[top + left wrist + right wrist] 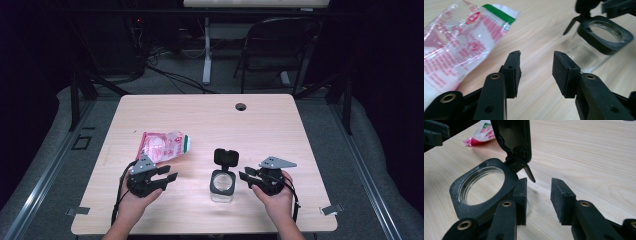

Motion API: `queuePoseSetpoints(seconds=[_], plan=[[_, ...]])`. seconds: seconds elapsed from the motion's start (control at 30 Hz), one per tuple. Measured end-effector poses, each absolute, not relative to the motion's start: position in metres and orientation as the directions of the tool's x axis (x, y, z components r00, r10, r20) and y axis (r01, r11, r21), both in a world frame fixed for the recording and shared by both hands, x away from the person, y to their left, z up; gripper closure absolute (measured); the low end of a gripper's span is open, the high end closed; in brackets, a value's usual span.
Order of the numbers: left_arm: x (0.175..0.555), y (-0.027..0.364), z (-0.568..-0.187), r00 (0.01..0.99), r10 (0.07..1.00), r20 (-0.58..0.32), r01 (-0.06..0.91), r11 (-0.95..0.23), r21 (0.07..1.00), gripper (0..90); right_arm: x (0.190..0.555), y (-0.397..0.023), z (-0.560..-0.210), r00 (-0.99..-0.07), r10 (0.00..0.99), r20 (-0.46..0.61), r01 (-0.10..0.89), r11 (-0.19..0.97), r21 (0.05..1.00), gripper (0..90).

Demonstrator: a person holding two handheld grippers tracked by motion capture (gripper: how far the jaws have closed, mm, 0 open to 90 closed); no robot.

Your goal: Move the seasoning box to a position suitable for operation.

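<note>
Your left gripper (167, 176) sits at the lower left of the high view, jaws partly open with only bare table (280, 130) between them. Your right gripper (246, 176), lower centre-right, is likewise partly open and holds nothing. Between them stands the glass jar (222, 186), its black flip lid (226, 157) raised. The pink-and-white bag (162, 145) lies just above your left gripper.

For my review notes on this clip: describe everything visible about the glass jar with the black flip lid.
The jar is clear glass, squarish, with a black collar around a round mouth. Its black hinged lid is flipped open and stands up behind the mouth. It looks empty. It stands upright on the wooden table, between the two grippers, right of the pink-and-white bag. In the right gripper view, one pad of the right gripper lies close against the collar; real contact cannot be told.
</note>
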State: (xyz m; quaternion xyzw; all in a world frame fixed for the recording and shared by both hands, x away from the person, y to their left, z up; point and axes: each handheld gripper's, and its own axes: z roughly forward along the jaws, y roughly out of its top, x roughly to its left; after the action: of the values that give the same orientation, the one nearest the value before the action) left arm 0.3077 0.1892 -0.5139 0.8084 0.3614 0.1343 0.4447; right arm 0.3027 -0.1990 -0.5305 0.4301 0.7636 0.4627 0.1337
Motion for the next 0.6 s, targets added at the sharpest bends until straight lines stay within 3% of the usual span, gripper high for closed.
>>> queuePoseSetpoints(seconds=[0.47, 0.6], plan=[[0.342, 0.201, -0.529, 0.574, 0.818, -0.023, 0.513, -0.338, 0.789, 52.6, 0.283, -0.223, -0.534, -0.545, 0.812, 0.209, 0.547, 0.156, 0.823, 63.3], [0.347, 0.193, -0.533, 0.562, 0.827, 0.027, 0.516, -0.376, 0.77, 47.0, 0.276, -0.23, -0.534, -0.523, 0.824, 0.219, 0.548, 0.128, 0.827, 62.5]])
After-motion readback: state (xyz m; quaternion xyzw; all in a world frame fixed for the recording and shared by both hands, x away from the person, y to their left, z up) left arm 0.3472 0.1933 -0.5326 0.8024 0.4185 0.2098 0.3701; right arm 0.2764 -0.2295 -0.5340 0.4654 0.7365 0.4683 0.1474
